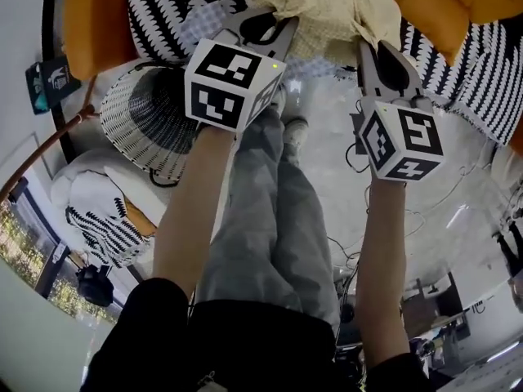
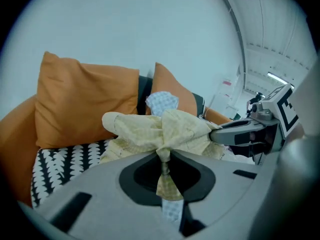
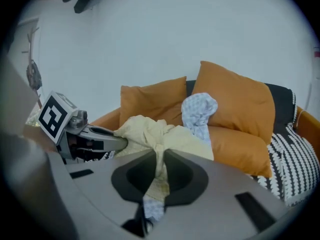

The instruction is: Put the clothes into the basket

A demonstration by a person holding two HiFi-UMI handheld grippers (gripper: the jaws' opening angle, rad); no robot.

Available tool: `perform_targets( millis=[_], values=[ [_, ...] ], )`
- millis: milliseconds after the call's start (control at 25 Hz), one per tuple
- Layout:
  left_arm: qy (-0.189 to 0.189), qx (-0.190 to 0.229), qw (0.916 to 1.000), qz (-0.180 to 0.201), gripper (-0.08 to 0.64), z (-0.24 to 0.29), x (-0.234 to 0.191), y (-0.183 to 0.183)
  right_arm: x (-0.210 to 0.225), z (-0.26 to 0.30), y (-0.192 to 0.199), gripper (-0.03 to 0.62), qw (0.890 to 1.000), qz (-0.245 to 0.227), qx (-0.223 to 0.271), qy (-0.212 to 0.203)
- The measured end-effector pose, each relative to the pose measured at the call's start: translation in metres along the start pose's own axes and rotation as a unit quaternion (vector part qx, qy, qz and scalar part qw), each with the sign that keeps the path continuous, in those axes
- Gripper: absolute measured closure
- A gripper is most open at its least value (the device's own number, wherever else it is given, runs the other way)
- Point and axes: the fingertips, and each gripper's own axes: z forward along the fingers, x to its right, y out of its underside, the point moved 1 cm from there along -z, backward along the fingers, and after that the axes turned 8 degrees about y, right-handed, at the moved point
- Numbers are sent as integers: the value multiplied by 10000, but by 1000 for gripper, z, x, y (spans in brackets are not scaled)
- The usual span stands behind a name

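Left gripper (image 2: pixel 163 155), right gripper (image 3: pixel 159 156) jaws clamp pale yellow crumpled garment (image 1: pixel 327 6); my round black-white woven basket (image 1: pixel 131 113) sits left of left gripper.

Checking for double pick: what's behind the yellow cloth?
A blue checked cloth pokes up behind the yellow cloth, orange cushions beyond. Its lower part is covered.

Sofa (image 3: pixel 279 101): orange cushions (image 3: pixel 235 101) on black-and-white patterned cover (image 3: pixel 292 159). Plain pale wall (image 3: pixel 165 29) behind sofa, glossy pale floor (image 1: pixel 327 129) in front of it.
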Motion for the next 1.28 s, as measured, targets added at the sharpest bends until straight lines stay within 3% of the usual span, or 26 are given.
perform_targets(
  millis=[320,560,880,1280],
  values=[
    [-749,673,9948,-181,528,-124,13,19,-94,-51,-19,555,9942,-101,465,-966],
    [-1579,1113,9788,-680,528,-228,14,62,-198,-86,-24,555,9730,-536,597,-2166],
    [-2822,1204,9402,-1481,528,-359,21,149,-339,-127,9,555,9286,-962,251,-3575],
    [-4226,1017,8689,-2368,528,-483,51,252,-478,-177,79,555,8613,-1187,-365,-4928]
  ],
)
